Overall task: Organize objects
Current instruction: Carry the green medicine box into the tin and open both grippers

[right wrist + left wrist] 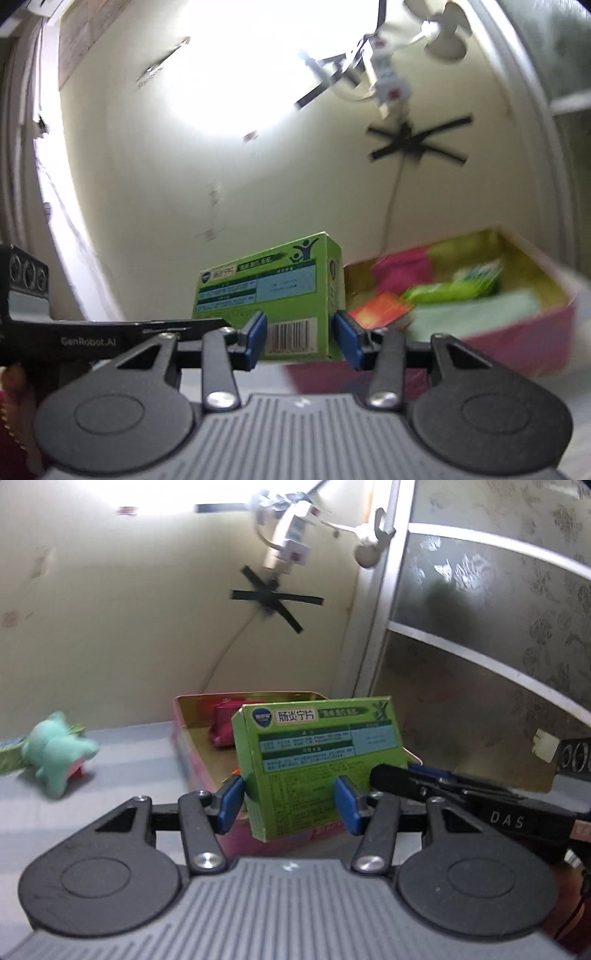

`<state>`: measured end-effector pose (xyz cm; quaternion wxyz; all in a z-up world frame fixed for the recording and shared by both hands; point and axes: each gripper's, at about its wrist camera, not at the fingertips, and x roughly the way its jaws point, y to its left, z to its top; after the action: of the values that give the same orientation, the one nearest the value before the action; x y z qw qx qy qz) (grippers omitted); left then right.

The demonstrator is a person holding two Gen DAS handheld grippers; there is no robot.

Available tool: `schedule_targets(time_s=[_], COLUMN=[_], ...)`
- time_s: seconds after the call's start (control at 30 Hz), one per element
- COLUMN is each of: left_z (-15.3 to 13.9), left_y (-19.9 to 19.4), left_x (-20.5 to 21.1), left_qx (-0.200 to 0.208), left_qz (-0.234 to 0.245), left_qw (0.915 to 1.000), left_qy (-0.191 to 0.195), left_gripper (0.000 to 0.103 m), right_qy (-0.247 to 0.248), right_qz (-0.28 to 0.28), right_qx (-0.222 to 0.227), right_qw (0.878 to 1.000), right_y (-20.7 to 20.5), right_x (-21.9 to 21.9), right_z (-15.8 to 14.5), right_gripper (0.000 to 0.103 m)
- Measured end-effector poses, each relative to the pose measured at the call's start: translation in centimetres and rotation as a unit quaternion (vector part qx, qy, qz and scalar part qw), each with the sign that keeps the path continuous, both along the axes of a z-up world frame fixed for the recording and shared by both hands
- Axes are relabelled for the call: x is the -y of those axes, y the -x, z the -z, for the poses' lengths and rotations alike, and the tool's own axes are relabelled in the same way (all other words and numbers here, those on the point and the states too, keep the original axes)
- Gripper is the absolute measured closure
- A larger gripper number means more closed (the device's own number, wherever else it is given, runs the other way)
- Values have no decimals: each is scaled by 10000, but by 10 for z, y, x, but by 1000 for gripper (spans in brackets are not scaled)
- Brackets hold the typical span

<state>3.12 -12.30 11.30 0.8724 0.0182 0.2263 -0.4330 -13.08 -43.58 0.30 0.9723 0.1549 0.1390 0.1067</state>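
Green box carried over the open pink tin

Grey table (110,760) carries a pink tin (192,760), gold inside, holding a red pouch (221,725), a green packet (454,286) and other blurred things. The green box (314,746) hangs in the air at the tin's near wall. It looks like light, stiff cardboard that dents easily, so I would hold its narrow sides gently. The left tool (290,803) and the right tool (299,338) each clasp such a box, jaws narrow. One box or two, I cannot tell.
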Motion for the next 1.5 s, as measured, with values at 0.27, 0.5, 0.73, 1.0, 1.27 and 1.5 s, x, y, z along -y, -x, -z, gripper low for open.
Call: schedule_targets(time_s=[0.27, 0.5, 0.73, 1.0, 1.27, 1.5], left_z=[21, 48, 40, 35, 22, 14], left_y=[-45, -80, -112, -139, -79, -17], left_x=[95, 141, 122, 111, 97, 80], left_qx=[-898, -1473, -1203, -1207, -694, -162], left_qz=[432, 445, -61, -519, -226, -75], left_qw=[9944, 9838, 9887, 9890, 9956, 9972], left_qy=[-356, -924, -888, -681, -589, -733], left_gripper=[47, 47, 43, 44, 43, 42], right_qy=[524, 288, -237, -519, -661, -523], right_qz=[524, 525, 33, 243, 659, 918], right_qx=[-309, -1289, -1976, -1597, -919, -548], right_qw=[9968, 9898, 9800, 9855, 9914, 9929], right_y=[-52, -107, -159, -180, -109, -42], right_x=[61, 92, 87, 77, 64, 46], right_z=[-6, 19, 36, 28, 26, 24], right_gripper=[61, 59, 58, 45, 45, 45])
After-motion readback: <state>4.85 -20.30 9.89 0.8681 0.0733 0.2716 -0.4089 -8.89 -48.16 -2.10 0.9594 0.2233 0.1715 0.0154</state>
